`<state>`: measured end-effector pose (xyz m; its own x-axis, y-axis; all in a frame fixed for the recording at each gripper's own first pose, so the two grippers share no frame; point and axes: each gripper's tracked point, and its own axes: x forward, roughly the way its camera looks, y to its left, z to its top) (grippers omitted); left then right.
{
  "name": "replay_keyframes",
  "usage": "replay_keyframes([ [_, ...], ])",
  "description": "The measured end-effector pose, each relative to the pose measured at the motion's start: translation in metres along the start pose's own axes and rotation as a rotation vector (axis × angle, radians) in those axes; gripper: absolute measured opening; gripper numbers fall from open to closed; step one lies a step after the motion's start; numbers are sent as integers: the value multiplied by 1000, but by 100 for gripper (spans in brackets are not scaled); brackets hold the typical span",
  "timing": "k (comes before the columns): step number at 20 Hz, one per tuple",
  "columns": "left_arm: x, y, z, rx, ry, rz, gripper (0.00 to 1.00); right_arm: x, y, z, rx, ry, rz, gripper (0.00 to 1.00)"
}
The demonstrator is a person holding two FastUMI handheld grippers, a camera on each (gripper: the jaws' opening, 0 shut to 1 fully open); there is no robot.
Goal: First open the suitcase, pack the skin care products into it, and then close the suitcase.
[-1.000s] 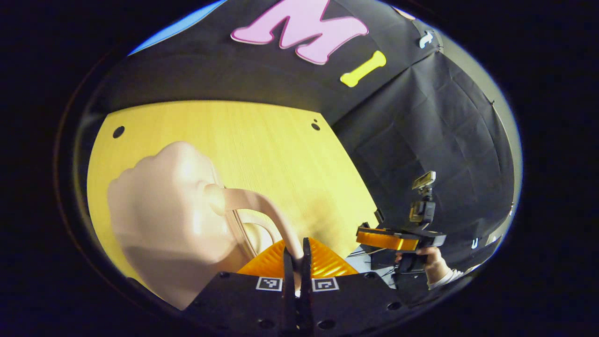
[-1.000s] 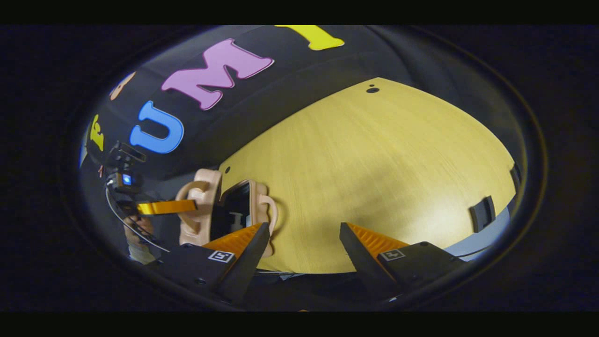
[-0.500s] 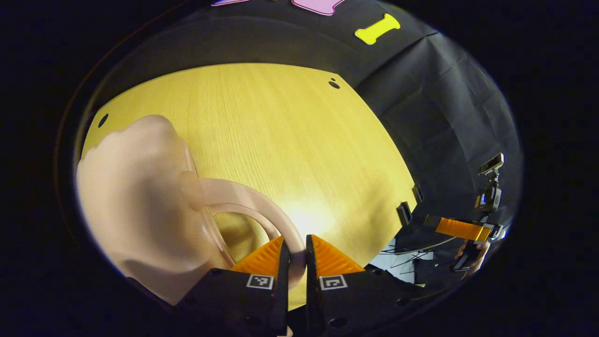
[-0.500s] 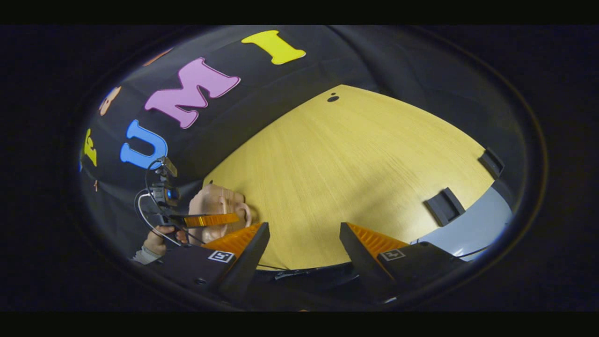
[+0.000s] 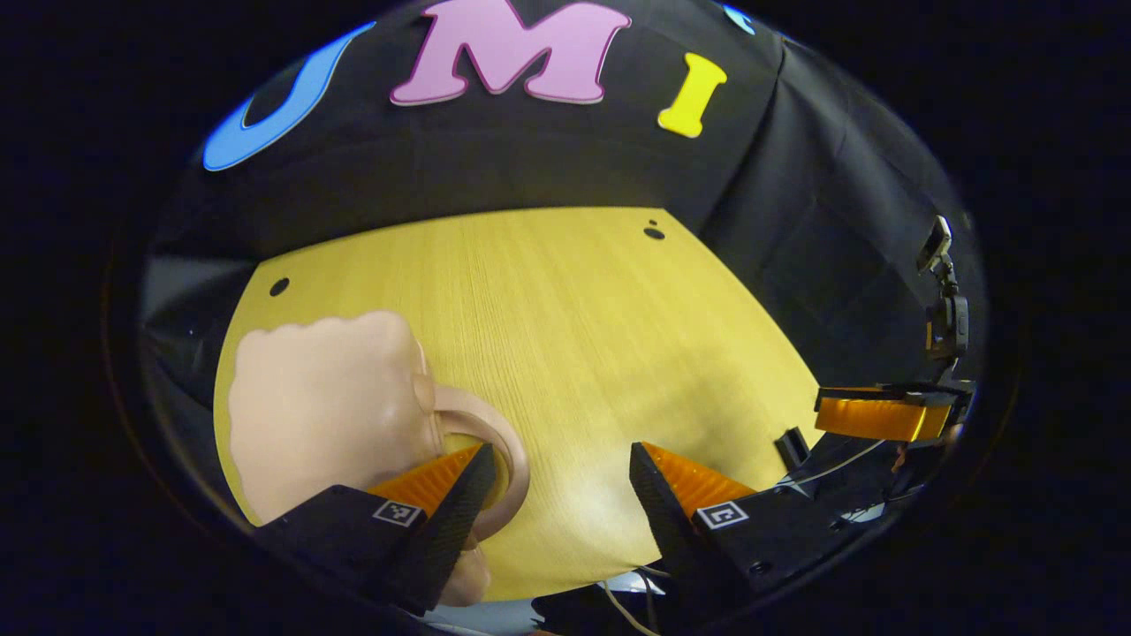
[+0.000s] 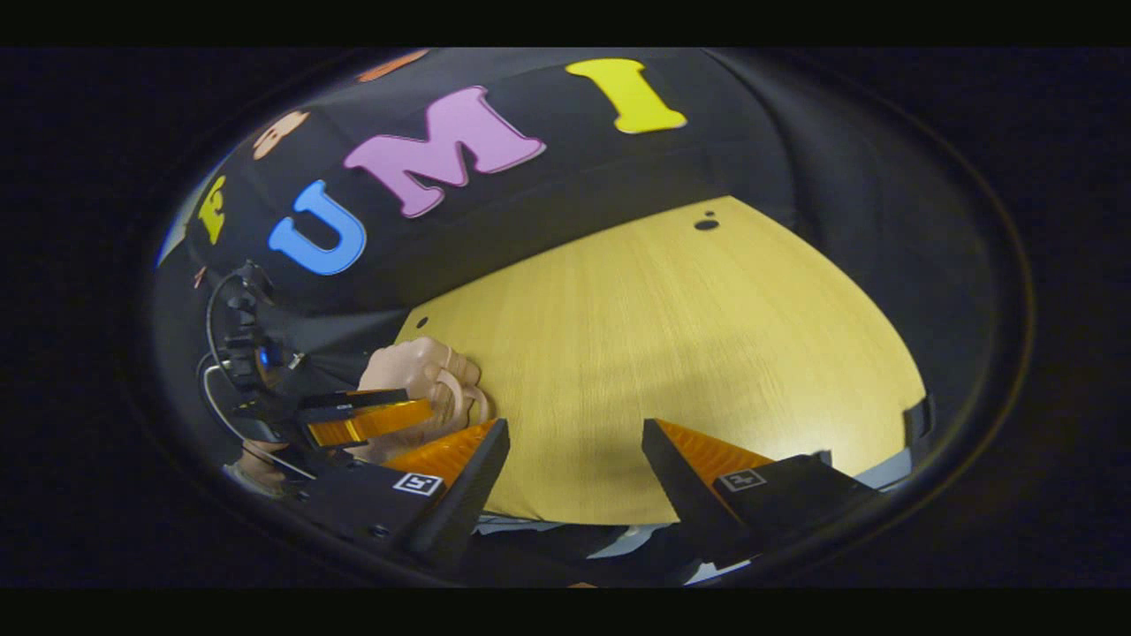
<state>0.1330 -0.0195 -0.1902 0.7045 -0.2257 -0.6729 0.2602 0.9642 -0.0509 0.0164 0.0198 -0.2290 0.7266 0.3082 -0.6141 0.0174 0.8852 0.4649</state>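
Suitcase: I see the pale pink suitcase [image 5: 322, 402] lying closed at the near left corner of the table [image 5: 565, 336], its two halves together and its looped handle [image 5: 495, 450] pointing toward the table's middle.
Same case, right gripper view: it sits small at the table's left edge [image 6: 420, 375], handles side by side, no gap between the shells that I can make out.
Left gripper: my left gripper [image 5: 555, 495] has its fingers spread wide and grips nothing; one finger sits just beside the handle, and I cannot tell if it touches.
Right gripper: my right gripper [image 6: 574, 473] is also spread wide and empty, over the near edge of the table, well apart from the case.
Skin care products: I see none loose on the wood, so I judge they are inside the case.
Done: by my reading, opening, packing and closing are all finished, since the case lies shut.
Left: little or nothing, I judge; at most drawing both grippers clear of the table.
Doubt: whether a latch or zip is fully fastened is too small to tell.
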Motion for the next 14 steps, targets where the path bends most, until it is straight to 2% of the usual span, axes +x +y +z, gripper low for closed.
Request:
replay_keyframes([
  [4, -55, -7, 59, -2, -254, 77, 97, -17, 34, 57, -163, -166, 48, 98],
  [7, -99, -1, 85, -40, -413, 99, 97, -41, 54, 99, -290, -303, 39, 98],
  [11, -121, 1, 78, -41, -608, 150, 96, -82, 89, 155, -440, -530, 36, 98],
  [14, -118, -9, 72, 12, -705, 211, 96, -111, 113, 179, -471, -663, 48, 97],
])
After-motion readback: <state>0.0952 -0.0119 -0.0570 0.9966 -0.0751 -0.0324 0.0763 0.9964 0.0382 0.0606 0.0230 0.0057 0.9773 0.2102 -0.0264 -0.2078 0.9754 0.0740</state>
